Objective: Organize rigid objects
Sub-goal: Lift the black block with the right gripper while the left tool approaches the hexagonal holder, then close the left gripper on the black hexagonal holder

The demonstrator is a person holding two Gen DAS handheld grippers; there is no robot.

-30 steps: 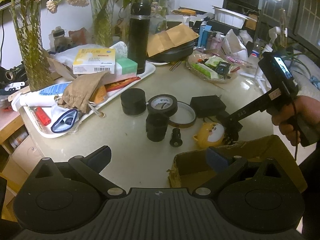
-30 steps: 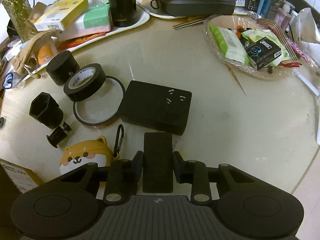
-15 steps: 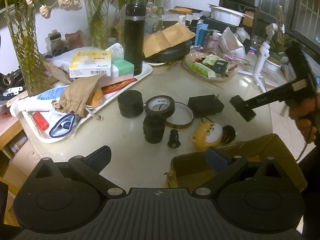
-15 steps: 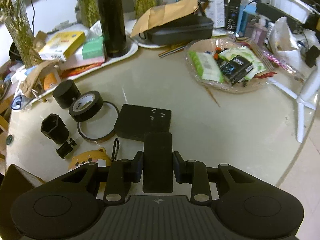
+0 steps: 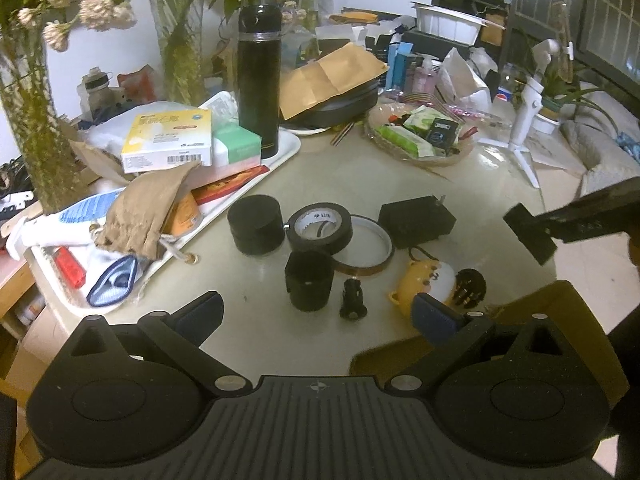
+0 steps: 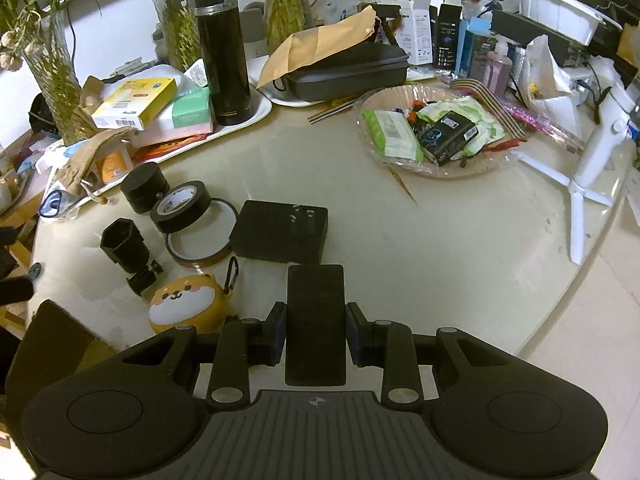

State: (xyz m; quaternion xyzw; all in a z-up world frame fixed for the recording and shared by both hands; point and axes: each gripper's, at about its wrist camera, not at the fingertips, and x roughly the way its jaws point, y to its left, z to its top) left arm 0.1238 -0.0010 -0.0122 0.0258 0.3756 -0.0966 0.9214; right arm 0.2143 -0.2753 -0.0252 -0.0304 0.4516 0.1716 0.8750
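Raised: right gripper [image 6: 315,334] pinching black block [image 6: 315,320] | left gripper [image 5: 316,314] spread, unmoved

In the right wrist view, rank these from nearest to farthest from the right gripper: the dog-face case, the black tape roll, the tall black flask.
From the right gripper, shut on a flat black block:
1. Dog-face case, just left.
2. Black tape roll, mid-table, left.
3. Tall black flask, far back on the tray.
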